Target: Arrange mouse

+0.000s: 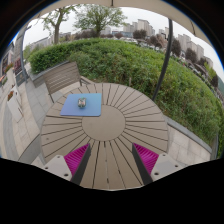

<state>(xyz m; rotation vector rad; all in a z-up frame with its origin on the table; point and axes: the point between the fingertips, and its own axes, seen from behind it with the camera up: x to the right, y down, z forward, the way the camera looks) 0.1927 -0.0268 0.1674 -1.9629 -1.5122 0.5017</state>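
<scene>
While held above the near rim of a round wooden table (120,125), gripper (112,160) with its two fingers spread wide apart, nothing between them, only bare slats of the tabletop showing in the gap. Pink pads (76,156) facing each other on the inner sides of the fingers.

On the far left part of the table, a blue mouse pad (82,105), flat, its near edge well beyond the left finger. On this pad, a grey mouse (82,101), resting close to the middle, well apart from both fingers. No other thing visible on the pad; cannot tell which way the mouse points.

Slats running out from a round centre piece to the rim. Wide bare wood between the fingers and the pad, and also over the whole right half of the table. Pad lying near the far left rim, with little room behind it.

Just behind the table on the left, a wooden bench (62,76). Beyond it and to the right, a green hedge (140,65), then trees (98,17) and buildings (180,42) far away. On the left, a paved floor (18,115).
</scene>
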